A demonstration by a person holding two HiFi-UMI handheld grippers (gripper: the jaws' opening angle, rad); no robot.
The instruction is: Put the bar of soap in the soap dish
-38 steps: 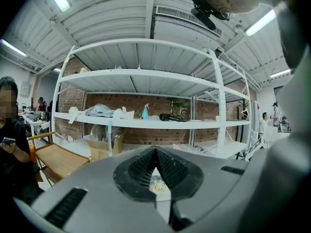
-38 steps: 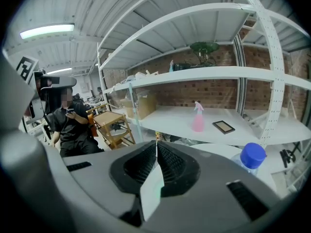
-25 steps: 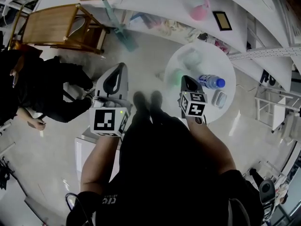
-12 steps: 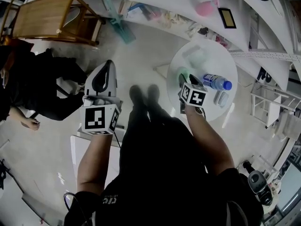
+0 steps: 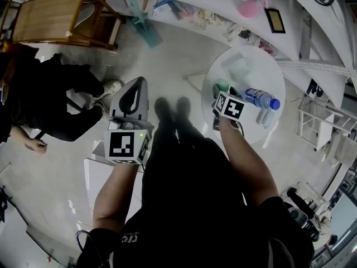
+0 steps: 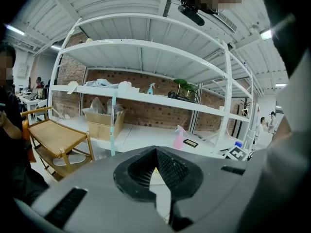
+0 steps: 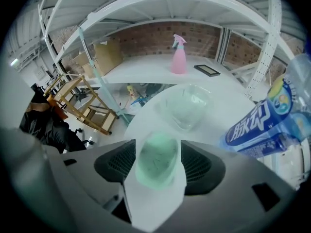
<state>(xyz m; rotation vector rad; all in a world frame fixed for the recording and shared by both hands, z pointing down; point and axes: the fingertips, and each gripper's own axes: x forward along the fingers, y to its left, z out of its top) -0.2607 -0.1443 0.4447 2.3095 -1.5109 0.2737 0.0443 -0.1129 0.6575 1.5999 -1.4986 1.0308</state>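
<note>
A pale green bar of soap [image 7: 155, 163] lies on the round white table [image 7: 218, 108], between the fingers of my right gripper [image 7: 157, 150]. Its jaws have just been opening and now stand wide on either side of the bar, with no grip that I can see. The clear soap dish [image 7: 187, 106] sits just beyond it, empty. In the head view the right gripper [image 5: 222, 92] points down at the table's near left, with the dish [image 5: 237, 67] farther back. My left gripper [image 5: 141, 81] hangs off to the left over the floor, shut and empty.
A water bottle with a blue label [image 7: 260, 123] lies right of the soap, close to the right jaw. A pink spray bottle [image 7: 178, 57] and a dark frame [image 7: 208, 70] stand on the white shelf behind. A wooden chair [image 5: 56, 21] and a seated person [image 5: 50, 105] are at left.
Both grippers have come down. The right one has tipped down over the table's near left, and its jaws have opened.
</note>
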